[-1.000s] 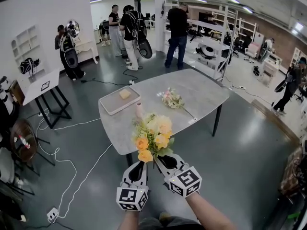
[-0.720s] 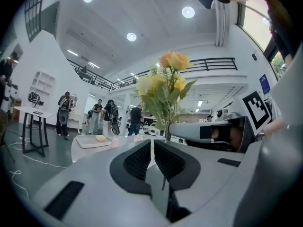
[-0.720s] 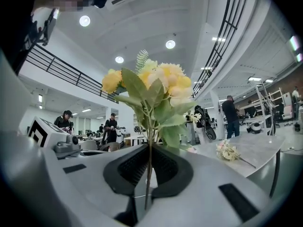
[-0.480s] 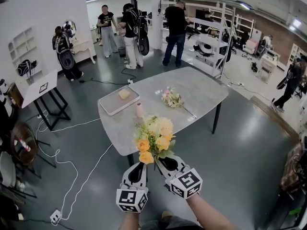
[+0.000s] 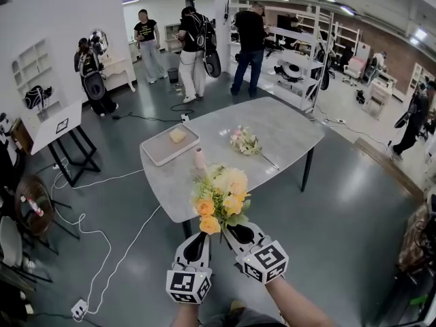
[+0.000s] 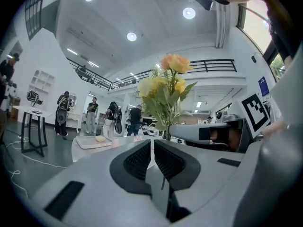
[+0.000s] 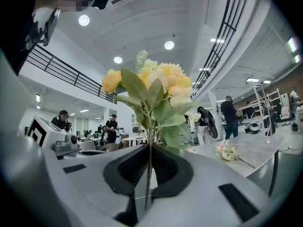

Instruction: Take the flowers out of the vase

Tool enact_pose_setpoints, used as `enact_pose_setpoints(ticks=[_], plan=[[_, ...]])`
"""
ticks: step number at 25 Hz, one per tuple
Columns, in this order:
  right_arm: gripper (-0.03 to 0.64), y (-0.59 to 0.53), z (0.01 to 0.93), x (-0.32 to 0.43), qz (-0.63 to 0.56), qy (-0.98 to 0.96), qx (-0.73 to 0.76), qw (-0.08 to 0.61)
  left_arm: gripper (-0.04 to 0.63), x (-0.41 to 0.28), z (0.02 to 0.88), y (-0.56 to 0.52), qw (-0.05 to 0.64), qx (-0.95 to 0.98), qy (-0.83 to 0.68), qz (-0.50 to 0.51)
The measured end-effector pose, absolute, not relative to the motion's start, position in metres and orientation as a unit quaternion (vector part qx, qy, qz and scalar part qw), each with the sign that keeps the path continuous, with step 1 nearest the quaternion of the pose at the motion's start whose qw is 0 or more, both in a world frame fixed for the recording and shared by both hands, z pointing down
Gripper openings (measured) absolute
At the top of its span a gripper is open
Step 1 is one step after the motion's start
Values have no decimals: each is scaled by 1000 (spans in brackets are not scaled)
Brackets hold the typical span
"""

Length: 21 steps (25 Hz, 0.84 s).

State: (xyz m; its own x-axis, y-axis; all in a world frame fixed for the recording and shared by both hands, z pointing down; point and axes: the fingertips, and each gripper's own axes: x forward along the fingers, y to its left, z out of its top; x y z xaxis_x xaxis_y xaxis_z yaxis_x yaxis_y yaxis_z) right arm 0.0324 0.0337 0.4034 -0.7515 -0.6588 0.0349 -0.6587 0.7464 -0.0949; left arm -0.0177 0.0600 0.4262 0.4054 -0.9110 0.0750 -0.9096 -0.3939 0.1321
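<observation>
Worktop (image 5: 293,138): a grey marbled top with rounded corners on dark legs, standing on a grey floor; it carries the tray, the vase and one bunch of flowers.
People (image 5: 251,43): several stand well beyond the far edge of the worktop, most with their backs turned.
Tray (image 5: 162,150): pale and rectangular, lying on the left part of the worktop.
Right tongs (image 5: 229,229): closed on the green stems of the yellow bouquet, which pass straight between the ribbed pads (the right gripper view shows this plainly); they point level, towards the worktop.
Left tongs (image 5: 202,234): just beside the right tongs, pads brought together with only a thin slit between them and nothing in it.
Yellow bouquet (image 5: 221,195): yellow, orange and cream blooms with green leaves, held upright in the air at the near edge of the worktop, out of the vase and not touching it.
Pale bouquet (image 5: 244,141): pink and white flowers lying flat near the middle of the worktop, the stem pointing towards its right edge.
Vase (image 5: 199,157): small and pink, upright on the worktop just beside the tray's near right corner.
Yellow lump (image 5: 177,134): lying on the tray towards its far end; what it is cannot be told.
</observation>
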Motion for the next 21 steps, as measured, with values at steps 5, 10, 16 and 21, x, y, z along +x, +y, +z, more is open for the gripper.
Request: enact_pose_setpoints(ticks=[5,10,16,21], plan=[[32,36,403,29,-53,934,-354,-2,25,-22,425,61,80,836,-544,-4],[32,41,404,29,-54,934,-354,-6,25,-21,430,66,86,836,-542,0],[32,49,409,21,-55,935,-351,-9,25,-29,437,73,92,835,-542,1],[32,52,407,21,-55,936,-348,-8,25,-27,435,74,92,837,-540,4]])
